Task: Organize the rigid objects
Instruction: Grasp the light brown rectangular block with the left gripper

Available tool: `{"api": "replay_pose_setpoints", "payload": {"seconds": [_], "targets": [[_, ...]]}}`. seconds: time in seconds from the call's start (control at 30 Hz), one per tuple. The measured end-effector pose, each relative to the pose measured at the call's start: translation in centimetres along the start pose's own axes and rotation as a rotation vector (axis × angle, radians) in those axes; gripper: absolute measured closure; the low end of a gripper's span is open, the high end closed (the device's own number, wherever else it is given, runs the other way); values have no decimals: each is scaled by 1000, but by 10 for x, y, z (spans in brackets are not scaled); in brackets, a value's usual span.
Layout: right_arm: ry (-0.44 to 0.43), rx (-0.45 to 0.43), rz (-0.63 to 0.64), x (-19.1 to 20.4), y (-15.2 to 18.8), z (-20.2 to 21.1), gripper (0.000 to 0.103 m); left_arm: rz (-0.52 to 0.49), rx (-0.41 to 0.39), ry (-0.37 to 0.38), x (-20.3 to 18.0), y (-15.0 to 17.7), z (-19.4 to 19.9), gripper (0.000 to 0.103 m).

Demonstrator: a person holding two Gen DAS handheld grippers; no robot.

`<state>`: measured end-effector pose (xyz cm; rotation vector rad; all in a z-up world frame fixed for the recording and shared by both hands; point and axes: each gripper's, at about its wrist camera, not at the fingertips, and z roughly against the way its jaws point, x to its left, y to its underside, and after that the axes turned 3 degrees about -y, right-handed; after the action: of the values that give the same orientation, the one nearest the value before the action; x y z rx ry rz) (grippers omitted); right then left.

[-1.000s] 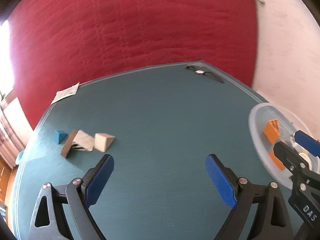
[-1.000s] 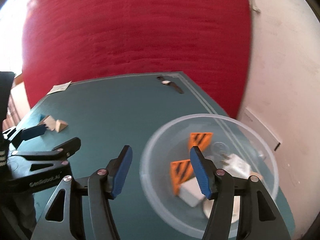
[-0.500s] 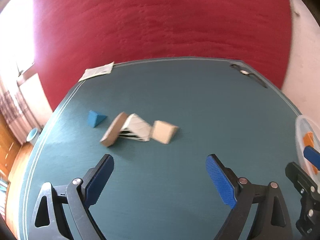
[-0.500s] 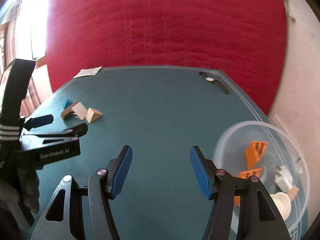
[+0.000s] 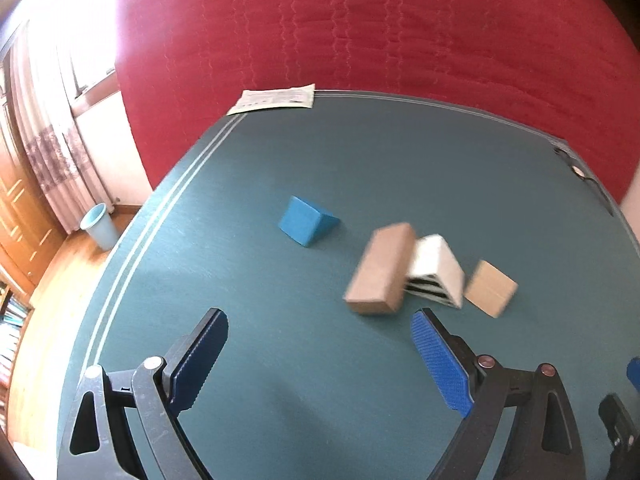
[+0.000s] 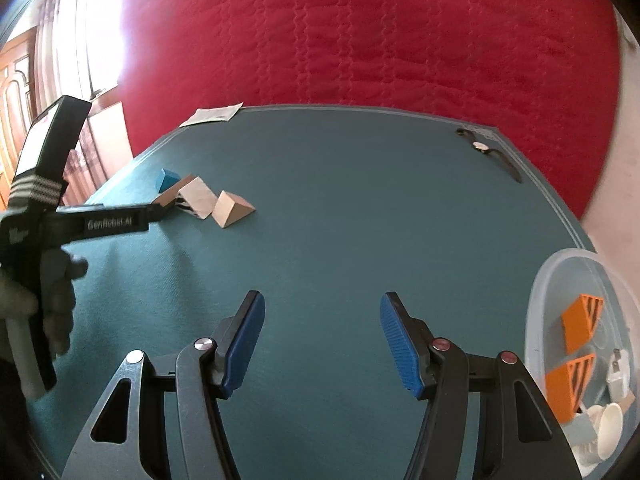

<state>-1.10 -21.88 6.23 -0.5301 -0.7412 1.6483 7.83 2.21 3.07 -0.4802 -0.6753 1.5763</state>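
On the floor at far left, beside the curtain, stands a pale blue bin (image 5: 98, 227). The teal table (image 5: 360, 168) fills the middle, with a paper sheet (image 5: 274, 98) at its far left corner. The left gripper (image 5: 320, 360) hovers over the near part of the table with its blue pads spread wide and nothing between them. Just beyond it lies a row of blocks: a blue wedge (image 5: 307, 225) stands apart on the left, then a brown block (image 5: 380, 276) leaning against a white wedge (image 5: 436, 272) with black stripes on its end face, then a tan wedge (image 5: 491, 288) just right of that; these three are blurred in the left view.

In the right view, the same cluster sits at the table's left side, the tan wedge (image 6: 231, 209) nearest the centre. The right gripper (image 6: 322, 340) is over the near middle of the table, well apart from the blocks, its pads also parted and holding nothing. A wristwatch (image 6: 488, 152) lies at the far right corner. At the near right edge stands a clear bowl (image 6: 560, 268) holding two orange wedges (image 6: 582, 322) with black stripes and some small white items.
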Motion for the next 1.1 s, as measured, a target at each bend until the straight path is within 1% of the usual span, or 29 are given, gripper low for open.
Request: {"api": "replay_pose_setpoints", "payload": {"seconds": [0.17, 0.37, 0.47, 0.5, 0.53, 0.57, 0.6, 0.67, 0.77, 0.9, 0.97, 1.03, 1.07, 1.1], "targets": [[-16, 17, 1, 1, 0, -6, 42, -16, -8, -7, 0, -8, -5, 8], [-29, 28, -18, -3, 0, -9, 42, -19, -8, 18, -5, -19, -17, 9], [-32, 31, -23, -3, 0, -10, 42, -17, -10, 36, -6, -22, -20, 13], [-33, 32, -24, -3, 0, -10, 42, -15, -9, 44, -6, -22, -21, 18], [-34, 34, -24, -3, 0, -11, 42, -12, -2, 53, -6, -22, -23, 26], [-35, 36, -23, -3, 0, -11, 42, -9, 8, 60, -6, -22, -26, 31], [-35, 37, -24, -4, 0, -11, 42, -5, 23, 64, -5, -21, -29, 38], [-35, 38, -27, -5, 1, -11, 42, 11, 34, 84, -3, -20, -33, 38], [-34, 44, -28, -5, 0, -12, 42, 12, 32, 89, -3, -20, -32, 38], [-31, 52, -21, -3, 0, -14, 42, 8, 28, 97, -3, -20, -32, 41], [-30, 56, -17, -3, 0, -15, 42, -2, 22, 100, -5, -19, -31, 45], [-35, 62, -14, -2, 0, -16, 42, -20, 14, 106, -8, -17, -29, 56], [-41, 67, -14, -1, -1, -17, 42, -28, 10, 112, -10, -17, -28, 59], [-49, 70, -15, 0, -4, -19, 42, -36, 8, 120, -12, -16, -28, 64]]}}
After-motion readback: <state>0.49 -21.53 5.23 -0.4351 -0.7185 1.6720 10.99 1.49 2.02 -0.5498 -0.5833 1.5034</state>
